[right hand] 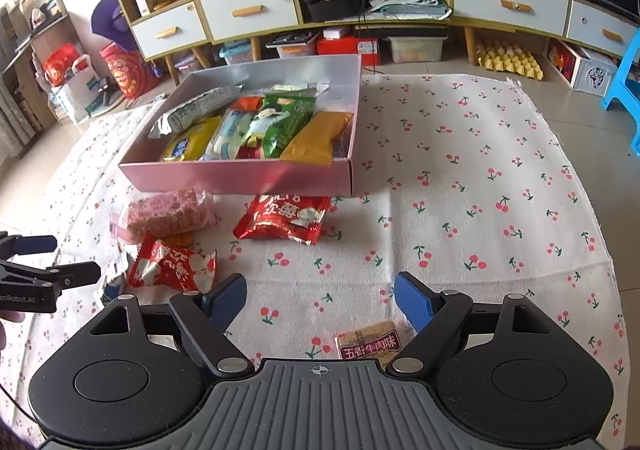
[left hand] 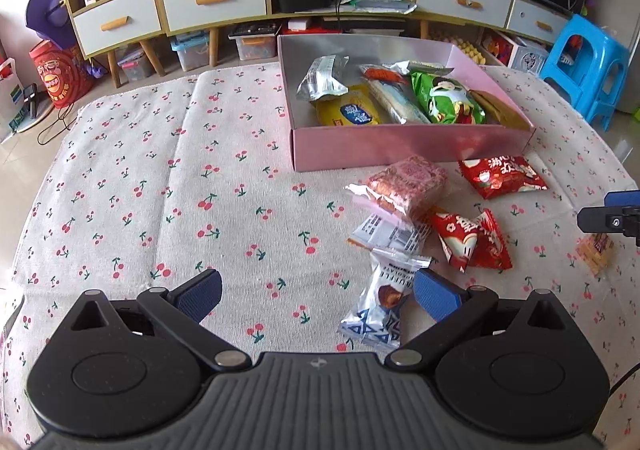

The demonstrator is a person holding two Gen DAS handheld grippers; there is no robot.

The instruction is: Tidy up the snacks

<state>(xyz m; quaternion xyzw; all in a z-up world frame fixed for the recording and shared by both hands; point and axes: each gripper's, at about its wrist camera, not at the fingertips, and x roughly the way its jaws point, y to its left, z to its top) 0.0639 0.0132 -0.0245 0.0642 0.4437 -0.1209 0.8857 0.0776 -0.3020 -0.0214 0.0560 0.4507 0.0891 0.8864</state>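
A pink box (left hand: 408, 147) (right hand: 240, 175) on the cherry-print cloth holds several snack packs. Loose snacks lie in front of it: a pink bar pack (left hand: 406, 183) (right hand: 168, 213), two red packs (left hand: 502, 175) (left hand: 472, 242) (right hand: 286, 219) (right hand: 172, 266) and white-blue packs (left hand: 380, 308). My left gripper (left hand: 318, 296) is open and empty, its right finger beside the near white-blue pack. My right gripper (right hand: 320, 300) is open and empty above a tan beef-flavour pack (right hand: 370, 344), which also shows in the left wrist view (left hand: 596, 252).
A long low cabinet (left hand: 216, 1) with drawers stands behind the cloth, with storage bins under it. A blue plastic stool (left hand: 584, 65) is at the right. A yellow egg tray (right hand: 508, 59) lies on the floor.
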